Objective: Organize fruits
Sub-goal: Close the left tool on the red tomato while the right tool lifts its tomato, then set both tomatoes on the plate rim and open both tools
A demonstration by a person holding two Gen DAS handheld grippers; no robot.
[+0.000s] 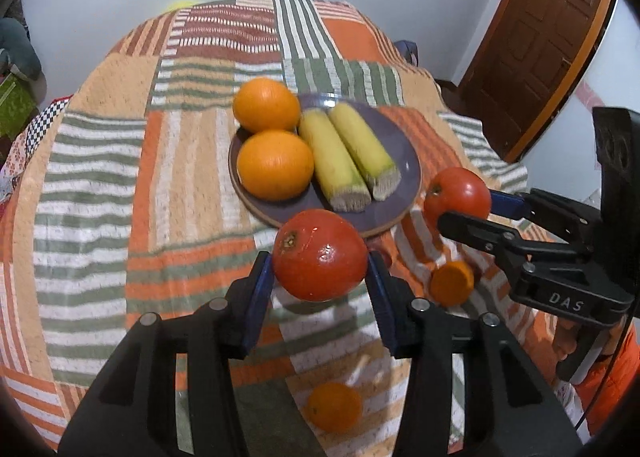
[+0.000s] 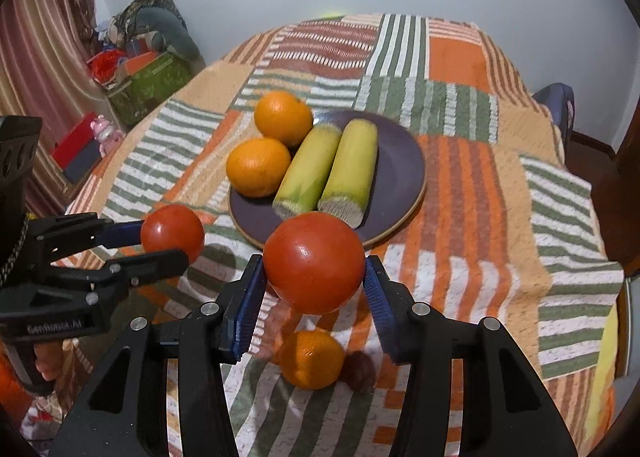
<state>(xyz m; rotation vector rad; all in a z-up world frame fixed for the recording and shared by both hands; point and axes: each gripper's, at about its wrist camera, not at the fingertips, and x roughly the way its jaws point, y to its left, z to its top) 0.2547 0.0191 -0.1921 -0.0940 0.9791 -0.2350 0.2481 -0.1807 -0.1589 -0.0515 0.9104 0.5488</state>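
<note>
A purple plate (image 1: 404, 161) (image 2: 400, 153) on the patchwork cloth holds two oranges (image 1: 275, 164) (image 2: 258, 165) and two corn cobs (image 1: 340, 165) (image 2: 348, 169). My left gripper (image 1: 320, 263) is shut on a red tomato (image 1: 320, 255), held above the cloth just in front of the plate. My right gripper (image 2: 314, 269) is shut on another red tomato (image 2: 314, 267), also just in front of the plate; it shows in the left wrist view (image 1: 458, 193) to the plate's right. The left gripper with its tomato (image 2: 173, 233) shows at left in the right wrist view.
A small orange (image 1: 335, 407) lies on the cloth below my left gripper, another (image 1: 452, 283) (image 2: 312, 359) below my right gripper, beside a small dark fruit (image 2: 360, 371). A wooden door (image 1: 536, 41) stands at the right. Boxes and clutter (image 2: 140, 73) sit off the table's left.
</note>
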